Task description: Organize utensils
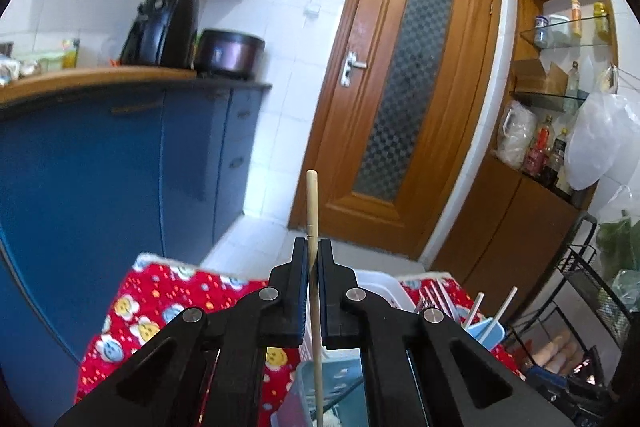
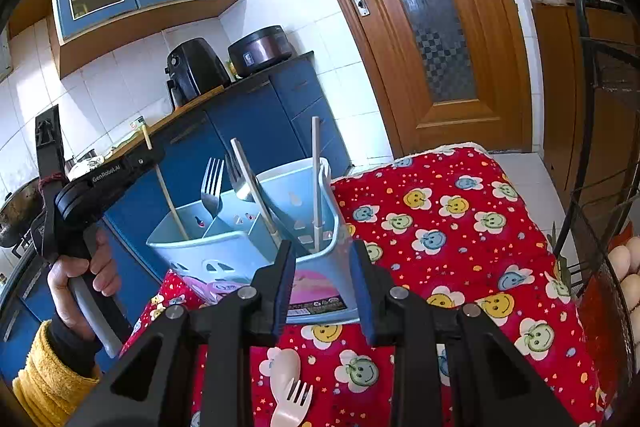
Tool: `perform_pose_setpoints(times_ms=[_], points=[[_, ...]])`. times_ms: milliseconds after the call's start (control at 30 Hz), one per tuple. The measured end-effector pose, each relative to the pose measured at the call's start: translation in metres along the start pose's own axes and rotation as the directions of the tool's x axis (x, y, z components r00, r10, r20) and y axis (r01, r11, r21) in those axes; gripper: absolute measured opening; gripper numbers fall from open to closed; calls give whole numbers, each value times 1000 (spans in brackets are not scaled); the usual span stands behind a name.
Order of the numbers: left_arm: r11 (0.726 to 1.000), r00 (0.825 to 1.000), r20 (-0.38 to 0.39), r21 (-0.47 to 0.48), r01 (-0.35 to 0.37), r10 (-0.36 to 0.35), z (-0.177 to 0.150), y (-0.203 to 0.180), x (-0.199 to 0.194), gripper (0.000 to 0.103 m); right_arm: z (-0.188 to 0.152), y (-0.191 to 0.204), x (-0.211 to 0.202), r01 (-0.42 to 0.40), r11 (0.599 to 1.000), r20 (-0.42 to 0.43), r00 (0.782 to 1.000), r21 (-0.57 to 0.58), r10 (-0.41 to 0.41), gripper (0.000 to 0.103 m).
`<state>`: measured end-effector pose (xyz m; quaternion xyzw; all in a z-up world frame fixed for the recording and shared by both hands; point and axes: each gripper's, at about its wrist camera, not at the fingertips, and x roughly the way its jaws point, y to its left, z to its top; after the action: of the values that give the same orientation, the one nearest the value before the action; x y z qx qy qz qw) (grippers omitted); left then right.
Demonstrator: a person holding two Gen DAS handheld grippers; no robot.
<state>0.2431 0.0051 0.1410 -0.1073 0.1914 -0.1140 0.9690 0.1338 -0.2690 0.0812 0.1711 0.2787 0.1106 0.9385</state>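
The left tongs (image 1: 314, 251) are pinched shut on a wooden chopstick (image 1: 313, 211), which stands upright between the pads, its top poking above the tips and its lower end reaching down into the pale blue utensil holder (image 2: 248, 259). From the right-hand camera, that chopstick leans in the holder's left compartment, with the person's hand (image 2: 82, 281) in a yellow sleeve (image 2: 50, 375) gripping the handle of the left tongs at the left side of the table (image 2: 460, 211).

The holder sits on the red, smiley-flower cloth covering the table, towards its far left part. A metal fork (image 2: 212, 187) stands in it beside the chopstick, and two grey sticks (image 2: 316, 179) lean in its right compartments.

The right tongs (image 2: 324, 287) stand partly open, the holder's near wall lying between the pads; I cannot tell whether they press on it. A cream spork (image 2: 288, 391) lies on the cloth near the table's front edge, below those tongs.
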Motion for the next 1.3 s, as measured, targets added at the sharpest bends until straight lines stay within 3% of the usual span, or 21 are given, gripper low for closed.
perform_pose_setpoints(times_ms=[100, 267, 467, 533, 1000, 1300], points=[[1000, 1000, 4, 14, 1, -1, -4, -3, -2, 4, -3, -1, 0, -1, 1000, -7, 1000, 1, 1, 31], [1000, 998, -64, -7, 27, -28, -17, -2, -1, 6, -9, 0, -2, -5, 1000, -23, 1000, 11, 5, 31], [999, 996, -89, -21, 27, -29, -23, 1, -14, 33, -16, 2, -9, -6, 1000, -31, 1000, 15, 7, 31], [999, 996, -86, -21, 31, -33, -25, 2, -22, 35, -18, 3, -11, -7, 1000, -33, 999, 21, 7, 31], [1000, 990, -139, -2, 30, -30, -51, -3, -82, 39, -42, 8, -36, 10, 999, -74, 997, 42, -7, 33], [999, 971, -236, -9, 48, -49, -87, -11, -101, 40, -60, 3, -48, 37, 998, -113, 993, 51, -31, 35]])
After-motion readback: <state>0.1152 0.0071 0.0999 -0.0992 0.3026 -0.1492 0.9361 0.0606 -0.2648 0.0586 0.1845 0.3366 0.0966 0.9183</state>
